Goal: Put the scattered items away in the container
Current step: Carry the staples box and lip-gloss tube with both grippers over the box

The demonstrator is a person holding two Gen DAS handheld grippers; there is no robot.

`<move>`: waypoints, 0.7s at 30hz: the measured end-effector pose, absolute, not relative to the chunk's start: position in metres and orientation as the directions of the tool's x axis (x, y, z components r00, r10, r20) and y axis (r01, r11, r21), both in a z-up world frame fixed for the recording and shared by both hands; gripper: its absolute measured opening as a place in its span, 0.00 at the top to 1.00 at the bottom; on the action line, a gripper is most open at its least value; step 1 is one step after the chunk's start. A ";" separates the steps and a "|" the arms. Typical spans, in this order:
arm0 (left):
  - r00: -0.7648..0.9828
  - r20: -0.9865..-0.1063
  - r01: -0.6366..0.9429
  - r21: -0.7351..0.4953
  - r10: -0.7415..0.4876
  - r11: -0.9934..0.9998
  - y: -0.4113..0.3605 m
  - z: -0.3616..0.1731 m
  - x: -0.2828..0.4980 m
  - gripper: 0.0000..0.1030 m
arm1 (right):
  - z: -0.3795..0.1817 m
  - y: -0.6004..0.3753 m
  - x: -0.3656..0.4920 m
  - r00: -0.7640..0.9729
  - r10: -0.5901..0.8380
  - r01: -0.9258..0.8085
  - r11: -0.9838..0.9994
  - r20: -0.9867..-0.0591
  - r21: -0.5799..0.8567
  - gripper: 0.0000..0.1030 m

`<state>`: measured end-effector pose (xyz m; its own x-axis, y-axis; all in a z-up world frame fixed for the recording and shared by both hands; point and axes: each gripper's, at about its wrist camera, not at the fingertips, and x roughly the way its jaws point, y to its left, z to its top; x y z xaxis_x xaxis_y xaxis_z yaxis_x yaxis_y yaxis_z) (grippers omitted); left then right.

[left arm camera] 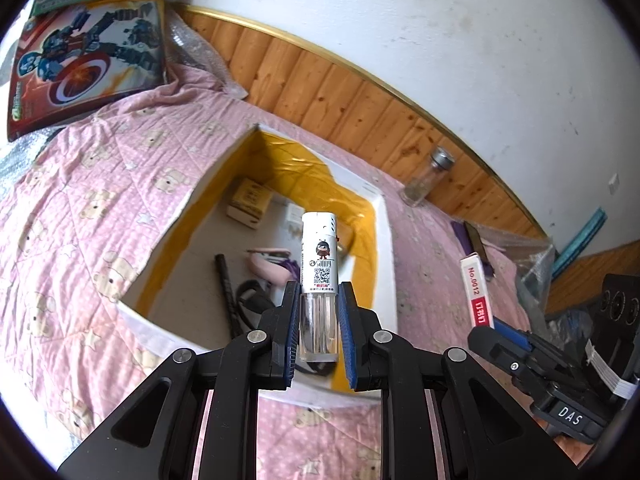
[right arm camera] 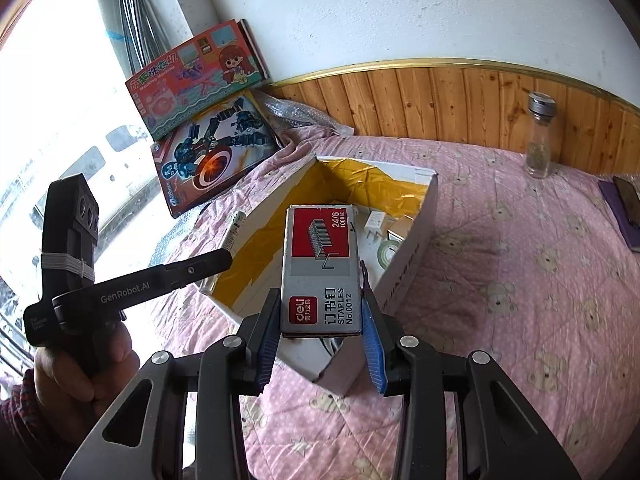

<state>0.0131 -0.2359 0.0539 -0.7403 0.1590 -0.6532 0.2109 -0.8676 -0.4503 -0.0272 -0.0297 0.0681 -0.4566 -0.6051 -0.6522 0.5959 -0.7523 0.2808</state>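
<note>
Clamped between the blue pads of the left gripper (left arm camera: 318, 312), a white lighter (left arm camera: 319, 256) with a clear base and a cartoon sticker stands upright over the open, yellow-lined box (left arm camera: 384, 240). Alongside, the right gripper (right arm camera: 320, 320) pinches a red-and-grey staples carton (right arm camera: 320, 268) above the same box, which sits on the pink quilt (right arm camera: 520, 280) near a glass jar (right arm camera: 538, 140).

Left wrist view: mounted behind the left claw (left arm camera: 318, 304), looking forward and down along its fingers, close above the open box (left arm camera: 384, 240) on the bed (left arm camera: 80, 208), facing the wood-panelled wall (left arm camera: 340, 100). Right wrist view: mounted behind the right claw (right arm camera: 320, 312), same downward tilt, close over the box's near corner, from the opposite side. Shared by both: box (right arm camera: 404, 264), bed (right arm camera: 520, 280), wall panelling (right arm camera: 440, 100), glass jar (left arm camera: 430, 176) (right arm camera: 539, 136), toy boxes (left arm camera: 88, 60) (right arm camera: 212, 152). Each claw visible in the other view.
</note>
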 end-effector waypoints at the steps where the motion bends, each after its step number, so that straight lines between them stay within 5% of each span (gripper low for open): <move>1: -0.739 -0.656 0.217 -0.448 0.154 -0.868 -0.239 0.053 0.011 0.82 | 0.068 -0.032 -0.030 -0.453 -0.606 0.600 -0.750 -0.654 0.279 0.62; 21: -0.641 -0.756 0.303 -0.407 0.132 -0.862 -0.265 0.038 -0.045 0.82 | 0.056 -0.086 -0.098 -0.357 -0.582 0.679 -0.698 -0.730 0.225 0.62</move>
